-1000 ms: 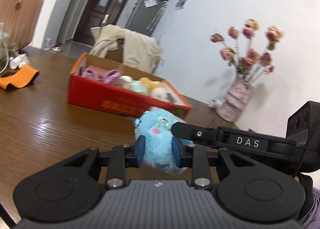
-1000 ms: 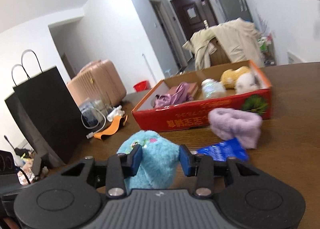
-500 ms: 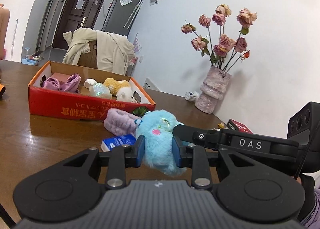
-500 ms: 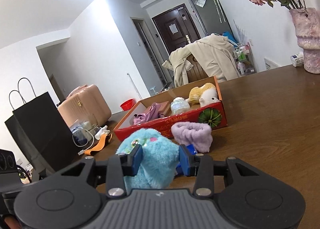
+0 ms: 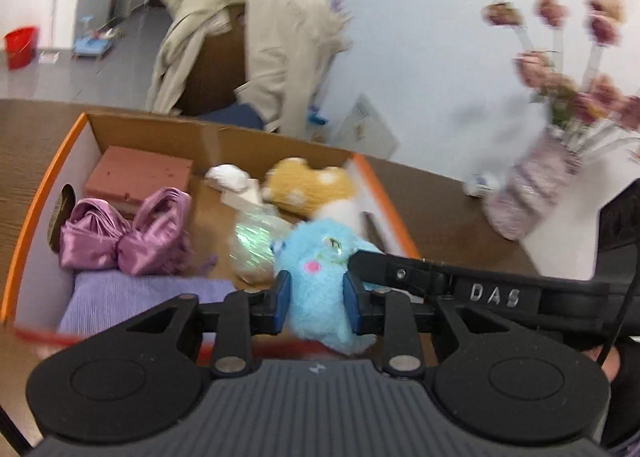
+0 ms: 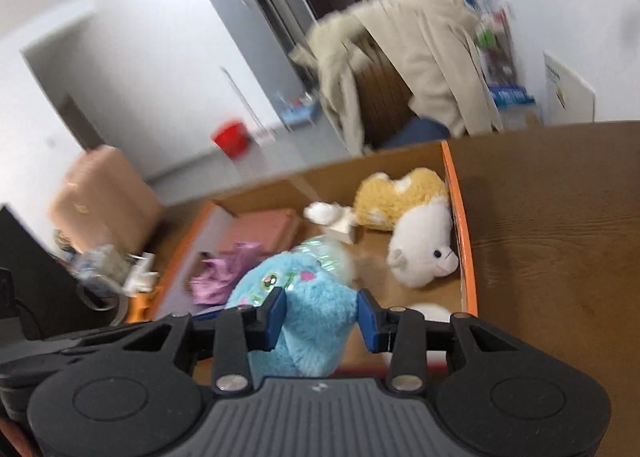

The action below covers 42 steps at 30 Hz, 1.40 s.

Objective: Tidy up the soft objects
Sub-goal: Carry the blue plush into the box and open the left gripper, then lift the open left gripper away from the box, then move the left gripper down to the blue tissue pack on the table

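Wooden bench point(image 6: 560, 217) carries a box point(image 5: 32, 193); both tongs (left point(image 5: 316, 301), right point(image 6: 322, 317)) are closing on the blue plush point(image 5: 320, 289).

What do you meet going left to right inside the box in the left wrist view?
purple satin bundle → iridescent ball → blue plush, pinched by both grippers, jaws closing.

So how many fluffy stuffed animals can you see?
3. The blue plush is held between both grippers above the box. The yellow plush and white plush lie inside by the right wall. More may be hidden.
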Motion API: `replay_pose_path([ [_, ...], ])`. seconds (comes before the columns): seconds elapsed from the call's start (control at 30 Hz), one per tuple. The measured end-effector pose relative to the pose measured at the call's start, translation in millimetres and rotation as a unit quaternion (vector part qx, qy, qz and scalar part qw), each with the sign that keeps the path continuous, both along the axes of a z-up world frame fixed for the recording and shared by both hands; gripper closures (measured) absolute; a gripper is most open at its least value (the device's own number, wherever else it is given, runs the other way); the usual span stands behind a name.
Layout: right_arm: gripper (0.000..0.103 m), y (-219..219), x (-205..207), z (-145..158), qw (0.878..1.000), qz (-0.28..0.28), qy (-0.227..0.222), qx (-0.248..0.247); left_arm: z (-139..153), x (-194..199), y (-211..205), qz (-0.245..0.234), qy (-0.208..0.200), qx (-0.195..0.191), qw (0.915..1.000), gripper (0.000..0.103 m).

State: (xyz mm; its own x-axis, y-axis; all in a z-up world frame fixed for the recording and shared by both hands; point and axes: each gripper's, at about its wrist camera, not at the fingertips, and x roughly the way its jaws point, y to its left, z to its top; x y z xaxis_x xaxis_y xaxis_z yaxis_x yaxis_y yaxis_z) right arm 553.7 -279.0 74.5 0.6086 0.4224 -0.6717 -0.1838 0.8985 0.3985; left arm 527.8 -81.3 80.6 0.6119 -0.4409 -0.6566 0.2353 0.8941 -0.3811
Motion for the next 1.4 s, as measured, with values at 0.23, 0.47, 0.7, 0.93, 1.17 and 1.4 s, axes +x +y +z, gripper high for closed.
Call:
replay_pose_path([
  [0.23, 0.088, 24, 27, -47, 0.998, 0.010, 0.024, -0.065, -47, 33, -5, -0.017, 0.029, 0.013, 0.9993, 0.091],
  [0.47, 0.087, 15, 14, -28, 0.997, 0.009, -0.003, -0.077, -46, 26, -3, -0.030, 0.017, 0.011, 0.9993, 0.089],
  [0.7, 0.076, -4, -24, 29, 0.994, 0.010, -0.068, -0.082, 8, -14, 29, -0.006, -0.047, 0.034, 0.9983, 0.077],
  [0.93, 0.051, -36, -96, 86, 0.987, 0.000, -0.131, -0.091, 68, -100, 58, 0.025, -0.141, 0.099, 0.9847, 0.042],
  [1.17, 0.032, -51, -169, 104, 0.978, -0.009, -0.179, -0.104, 88, -183, 67, 0.075, -0.191, 0.125, 0.9707, 0.022],
  [1.4, 0.014, -53, -258, 88, 0.965, -0.001, -0.246, -0.092, 59, -284, 67, 0.124, -0.243, 0.131, 0.9532, 0.005],
])
